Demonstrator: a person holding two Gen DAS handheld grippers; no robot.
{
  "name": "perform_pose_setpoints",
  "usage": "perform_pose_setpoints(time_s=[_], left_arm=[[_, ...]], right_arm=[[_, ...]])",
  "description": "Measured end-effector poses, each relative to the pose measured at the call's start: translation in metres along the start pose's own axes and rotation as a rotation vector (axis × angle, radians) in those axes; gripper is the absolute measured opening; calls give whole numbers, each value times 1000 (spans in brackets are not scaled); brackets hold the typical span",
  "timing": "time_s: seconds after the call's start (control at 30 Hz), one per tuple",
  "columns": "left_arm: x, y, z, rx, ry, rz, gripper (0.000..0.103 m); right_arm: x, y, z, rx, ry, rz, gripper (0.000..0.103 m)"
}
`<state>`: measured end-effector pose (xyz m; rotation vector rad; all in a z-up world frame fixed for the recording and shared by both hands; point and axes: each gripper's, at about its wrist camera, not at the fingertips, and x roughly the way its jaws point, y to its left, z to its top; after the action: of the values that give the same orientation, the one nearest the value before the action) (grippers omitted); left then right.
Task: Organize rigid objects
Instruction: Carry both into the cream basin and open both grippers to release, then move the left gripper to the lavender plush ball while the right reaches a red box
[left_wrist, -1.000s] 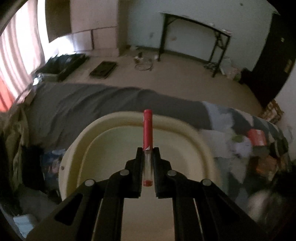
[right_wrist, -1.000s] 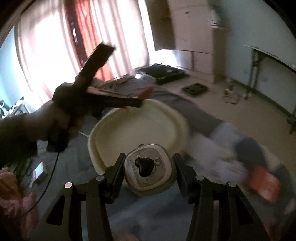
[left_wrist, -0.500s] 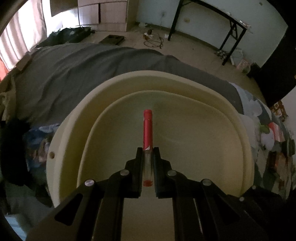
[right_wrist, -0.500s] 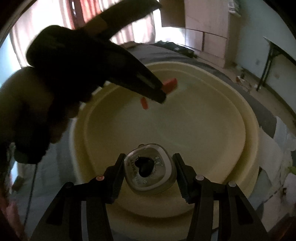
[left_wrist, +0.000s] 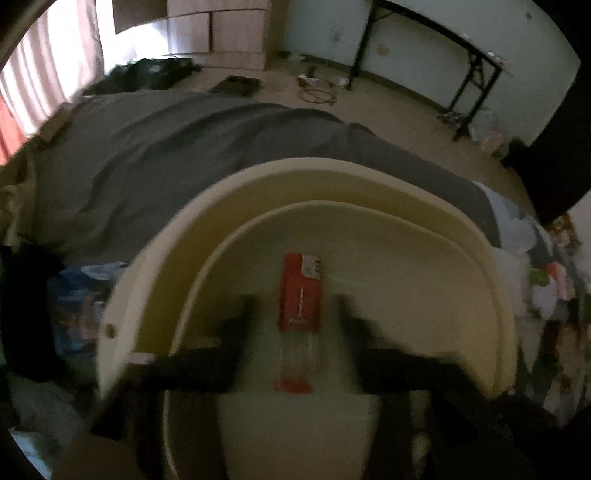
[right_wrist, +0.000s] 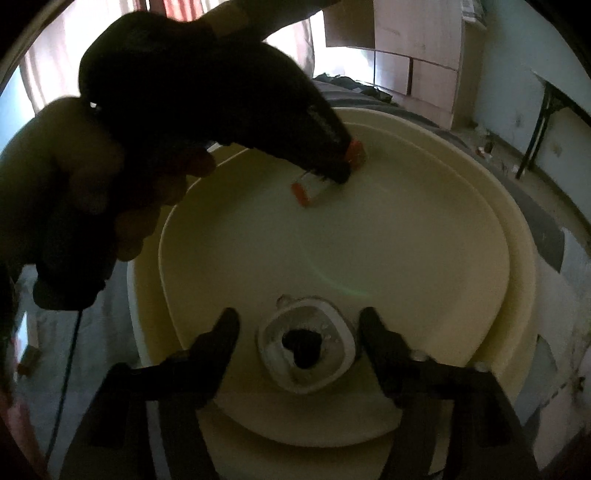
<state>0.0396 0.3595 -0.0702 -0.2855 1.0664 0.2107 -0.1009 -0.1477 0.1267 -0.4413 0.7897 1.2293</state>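
Note:
A clear tube with a red cap (left_wrist: 300, 295) lies on the floor of the cream basin (left_wrist: 332, 170), between the blurred fingers of my left gripper (left_wrist: 295, 306). Its jaws are opening and stand clear of the tube on both sides. In the right wrist view the same tube (right_wrist: 304, 192) shows under the left gripper's tip (right_wrist: 343, 173), held by a hand (right_wrist: 74, 166). My right gripper (right_wrist: 299, 317) is opening too. A small white container with a black heart-shaped knob (right_wrist: 332, 332) sits in the basin (right_wrist: 517, 258) between its fingers, with a gap on each side.
The basin rests on a bed with a grey cover (left_wrist: 184, 140). Patterned bedding and loose clutter (left_wrist: 546, 280) lie to its right. Beyond the bed are bare floor, a black-legged table (left_wrist: 472, 74) and wooden drawers (left_wrist: 229, 33).
Both grippers came down into the basin. The left let go of the tube and the right let go of the container; both pairs of jaws now stand apart.

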Motion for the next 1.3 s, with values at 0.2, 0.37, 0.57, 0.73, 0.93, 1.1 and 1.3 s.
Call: perform_pose_setpoints(time_s=[0.2,0.37,0.57,0.73,0.93,1.1,1.3], left_arm=[[-27,-4,1,-1,-24,-65,103],[-70,-50,22,77,-110,-149,103],[-108,-148,25,200,-134,-277,103],[-103,-225,6,236,-31,-429,103],[-76,-282,-28,289,93,-397,103],[-52,-300,-38,292,153,-316,102],[-16,-295,-40,164,135,-186,102]], right_arm=[[-29,1,1,36,-90,17,103],[-72,-16,-6,66,-112,48,103],[-172,-71,-51,147,-128,-2,103],[-271,-153,-124,343,-111,-213,103],[-329,-246,-231,738,-106,-390,103],[-329,-274,-266,860,-84,-428,103],[-318,-292,-269,877,-13,-424,103]])
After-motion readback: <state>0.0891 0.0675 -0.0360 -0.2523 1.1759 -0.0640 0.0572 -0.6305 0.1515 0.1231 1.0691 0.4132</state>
